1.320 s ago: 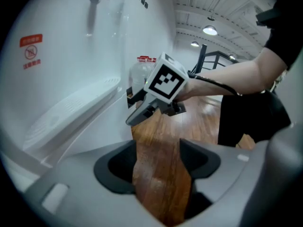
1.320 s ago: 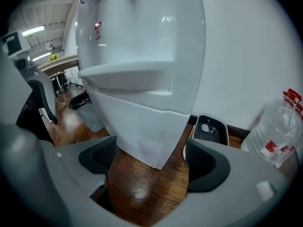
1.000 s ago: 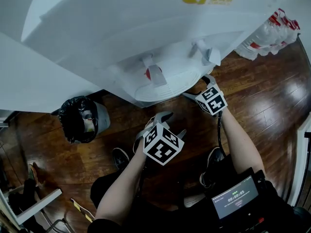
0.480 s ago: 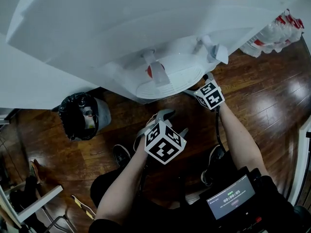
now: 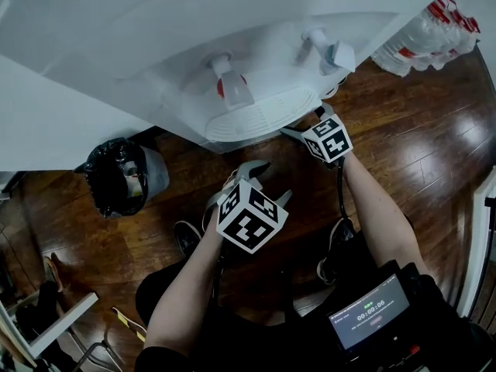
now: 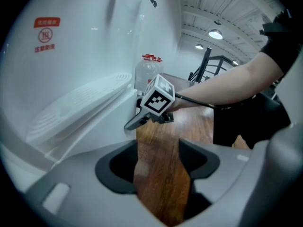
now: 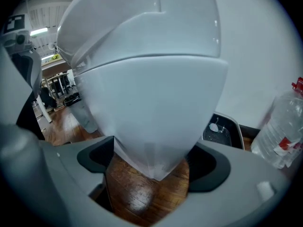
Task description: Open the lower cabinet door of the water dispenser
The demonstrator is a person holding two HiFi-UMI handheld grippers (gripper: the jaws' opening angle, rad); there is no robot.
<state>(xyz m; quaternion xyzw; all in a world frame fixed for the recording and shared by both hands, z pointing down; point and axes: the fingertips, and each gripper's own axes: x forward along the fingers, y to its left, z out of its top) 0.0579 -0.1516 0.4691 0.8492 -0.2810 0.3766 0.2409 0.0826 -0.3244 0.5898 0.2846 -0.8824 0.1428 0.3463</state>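
The white water dispenser [image 5: 155, 45] fills the top of the head view, its drip tray [image 5: 256, 118] and two taps overhead. My right gripper [image 5: 308, 122] is up against the dispenser's lower front, below the tray. In the right gripper view the white corner edge of the lower cabinet door [image 7: 151, 108] stands between the wide-apart jaws of that gripper [image 7: 151, 167]; I cannot tell whether the pads touch it. My left gripper [image 5: 263, 183] hangs lower and nearer me, open over bare floor, with nothing between its jaws [image 6: 158, 164]. From the left gripper view the right gripper [image 6: 158, 103] shows beside the cabinet wall [image 6: 94, 141].
A bin with a black liner [image 5: 120, 184] stands left of the dispenser. Packed water bottles [image 5: 434, 37] sit at the far right, and one bottle [image 7: 279, 136] shows beside the cabinet. The floor is dark wood [image 5: 418, 146]. My shoes and a screen device [image 5: 370, 316] are below.
My right gripper has moved in closer under the drip tray, against the lower front. The left gripper has hardly shifted. The head view has tilted a little.
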